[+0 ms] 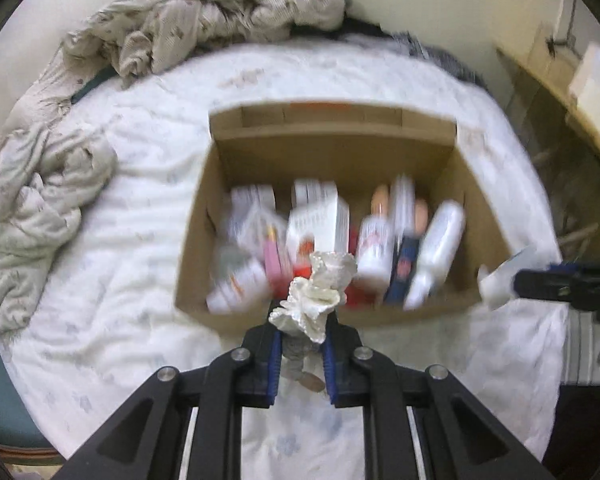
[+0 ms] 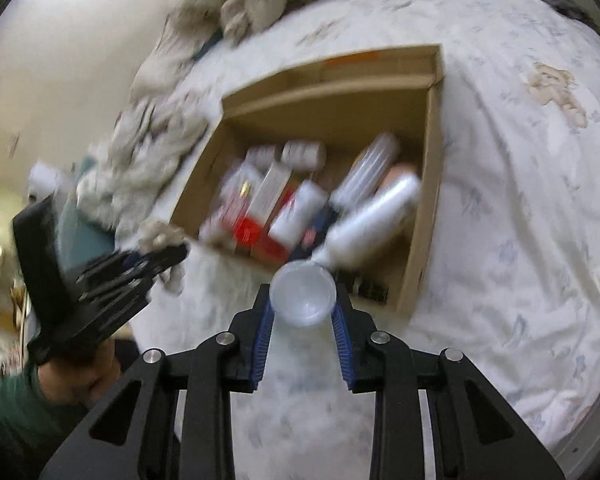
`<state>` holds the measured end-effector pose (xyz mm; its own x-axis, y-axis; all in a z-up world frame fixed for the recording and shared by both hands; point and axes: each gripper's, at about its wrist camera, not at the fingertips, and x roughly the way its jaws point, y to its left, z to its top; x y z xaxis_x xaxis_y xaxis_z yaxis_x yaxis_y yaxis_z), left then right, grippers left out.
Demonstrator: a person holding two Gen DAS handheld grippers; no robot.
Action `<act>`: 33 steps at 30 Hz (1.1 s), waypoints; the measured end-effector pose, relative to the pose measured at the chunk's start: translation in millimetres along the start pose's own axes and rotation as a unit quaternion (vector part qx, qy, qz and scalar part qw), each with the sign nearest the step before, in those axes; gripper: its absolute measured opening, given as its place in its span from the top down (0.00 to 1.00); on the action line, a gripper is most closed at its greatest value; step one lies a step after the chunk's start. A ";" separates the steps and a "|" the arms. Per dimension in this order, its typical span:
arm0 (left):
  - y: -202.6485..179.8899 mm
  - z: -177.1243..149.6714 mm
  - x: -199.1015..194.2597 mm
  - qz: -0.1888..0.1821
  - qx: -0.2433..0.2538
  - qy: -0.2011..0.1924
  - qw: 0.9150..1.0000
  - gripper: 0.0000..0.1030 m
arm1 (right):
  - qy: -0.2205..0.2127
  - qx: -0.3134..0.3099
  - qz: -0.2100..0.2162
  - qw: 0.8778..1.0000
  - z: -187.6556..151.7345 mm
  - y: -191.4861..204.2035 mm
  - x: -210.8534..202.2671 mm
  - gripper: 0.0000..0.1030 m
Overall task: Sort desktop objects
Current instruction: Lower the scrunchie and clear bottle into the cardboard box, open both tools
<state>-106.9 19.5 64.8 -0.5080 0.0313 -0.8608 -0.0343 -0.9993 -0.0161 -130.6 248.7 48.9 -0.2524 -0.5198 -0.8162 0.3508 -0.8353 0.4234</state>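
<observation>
Inside cardboard box: bottles, cartons.

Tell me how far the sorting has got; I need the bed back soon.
Mostly done: the cardboard box already holds bottles and cartons. In hand: the left tongs grip a white scrunchie, the right tongs a clear cup. Left: dropping both in.

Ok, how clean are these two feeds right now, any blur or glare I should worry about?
Left wrist: the box contents are motion-smeared, labels unreadable; the scrunchie in the left tongs is fairly sharp. Right wrist: heavier smear across the box and left edge, glare patch on the wall at top left; the cup in the right tongs stays clear. Both show strong fisheye bending.
</observation>
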 end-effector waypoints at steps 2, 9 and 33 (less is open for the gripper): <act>-0.6 11.8 0.8 0.000 -0.016 -0.003 1.000 0.83 | -0.013 0.008 -0.003 1.000 9.0 0.0 2.3 0.70; -29.3 15.0 27.3 0.003 -0.016 0.036 0.999 0.83 | 0.031 0.025 -0.028 0.999 17.2 1.1 40.0 0.69; 10.5 -52.7 -21.8 0.029 -0.012 0.018 0.999 0.22 | -0.043 -0.100 -0.102 0.989 -20.3 60.5 -1.2 0.16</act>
<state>-50.8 7.1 56.6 -0.4769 -0.0264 -0.8786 0.0155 -0.9996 0.0217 -90.7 202.4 67.5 -0.4088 -0.3654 -0.8363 0.4548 -0.8760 0.1605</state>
